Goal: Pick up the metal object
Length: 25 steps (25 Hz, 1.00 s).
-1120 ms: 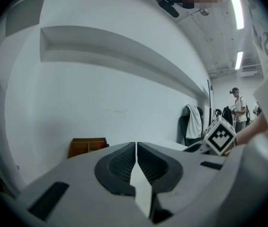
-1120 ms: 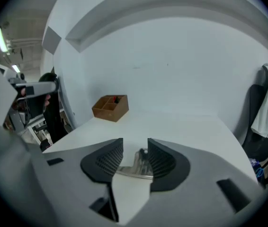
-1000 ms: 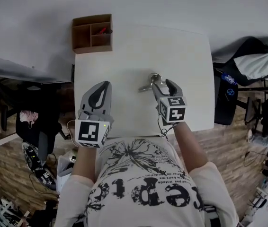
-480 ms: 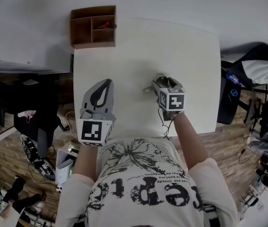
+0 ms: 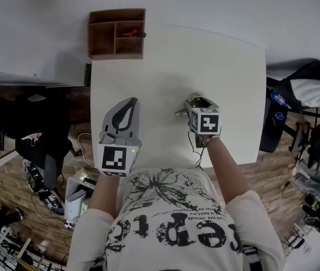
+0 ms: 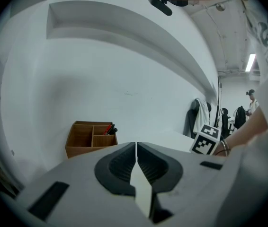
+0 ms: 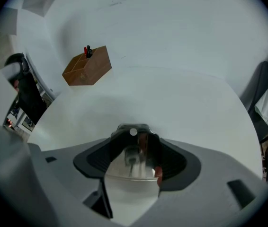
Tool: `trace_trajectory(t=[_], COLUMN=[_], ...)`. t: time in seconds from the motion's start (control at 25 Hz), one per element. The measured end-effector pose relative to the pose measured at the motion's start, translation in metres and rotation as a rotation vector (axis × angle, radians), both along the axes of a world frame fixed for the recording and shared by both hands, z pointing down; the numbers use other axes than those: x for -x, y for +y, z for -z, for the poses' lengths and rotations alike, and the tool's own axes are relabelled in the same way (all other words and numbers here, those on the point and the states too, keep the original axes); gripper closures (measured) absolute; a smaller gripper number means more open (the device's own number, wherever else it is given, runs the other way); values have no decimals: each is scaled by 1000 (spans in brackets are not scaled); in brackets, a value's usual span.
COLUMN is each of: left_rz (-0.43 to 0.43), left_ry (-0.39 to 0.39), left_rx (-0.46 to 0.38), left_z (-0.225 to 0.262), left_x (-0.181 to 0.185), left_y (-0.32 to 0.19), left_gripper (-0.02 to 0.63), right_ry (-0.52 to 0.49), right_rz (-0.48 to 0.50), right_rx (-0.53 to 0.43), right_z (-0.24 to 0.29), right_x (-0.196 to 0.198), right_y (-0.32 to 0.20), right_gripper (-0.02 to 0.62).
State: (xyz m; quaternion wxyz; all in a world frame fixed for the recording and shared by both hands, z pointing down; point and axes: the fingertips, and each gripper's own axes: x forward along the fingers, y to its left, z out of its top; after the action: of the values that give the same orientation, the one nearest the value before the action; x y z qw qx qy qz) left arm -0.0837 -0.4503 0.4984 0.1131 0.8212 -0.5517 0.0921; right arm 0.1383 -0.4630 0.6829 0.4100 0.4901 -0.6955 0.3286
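The metal object [image 5: 180, 113] lies on the white table [image 5: 205, 55], a silvery piece sticking out to the left from under my right gripper [image 5: 199, 102]. That gripper points steeply down over it. In the right gripper view the shiny metal object [image 7: 134, 151] sits between the jaws of the right gripper [image 7: 134, 137], which stand wide and are closing around it; I see no pad pressing on it. My left gripper [image 5: 129, 102] rests over the table's left part, apart from the object, and the left gripper [image 6: 136, 146] is shut on nothing.
A brown wooden organiser box [image 5: 116, 34] with a red pen [image 5: 130, 33] in it stands at the table's far left corner; the box [image 7: 87, 66] is well beyond the right gripper. Chairs and clutter surround the table on the floor.
My right gripper has tipped from lying slanted beside the metal object to pointing down over it, and its jaws have spread. The left gripper has barely moved.
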Motion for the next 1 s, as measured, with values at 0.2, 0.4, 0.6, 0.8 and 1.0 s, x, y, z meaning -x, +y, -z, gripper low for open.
trace_trajectory(t=[0.2, 0.4, 0.6, 0.8, 1.0], left_rz=[21, 24, 2, -40, -29], left_ry=[-12, -31, -35, -26, -51], left_rx=[-22, -37, -73, -121, -194], left_z=[12, 22, 49, 88, 123], left_x=[2, -5, -28, -56, -67], left_y=[6, 18, 39, 57, 62], left_gripper=[594, 594, 594, 594, 594], right_ry=[-9, -73, -96, -162, -203], right_rz=[4, 13, 81, 116, 142], right_rx=[-5, -102, -251, -434, -631], right_z=[2, 35, 94, 171, 248], right_x=[-1, 8, 10, 8, -2], right_y=[2, 4, 13, 21, 26], right_gripper=[313, 313, 314, 314, 314])
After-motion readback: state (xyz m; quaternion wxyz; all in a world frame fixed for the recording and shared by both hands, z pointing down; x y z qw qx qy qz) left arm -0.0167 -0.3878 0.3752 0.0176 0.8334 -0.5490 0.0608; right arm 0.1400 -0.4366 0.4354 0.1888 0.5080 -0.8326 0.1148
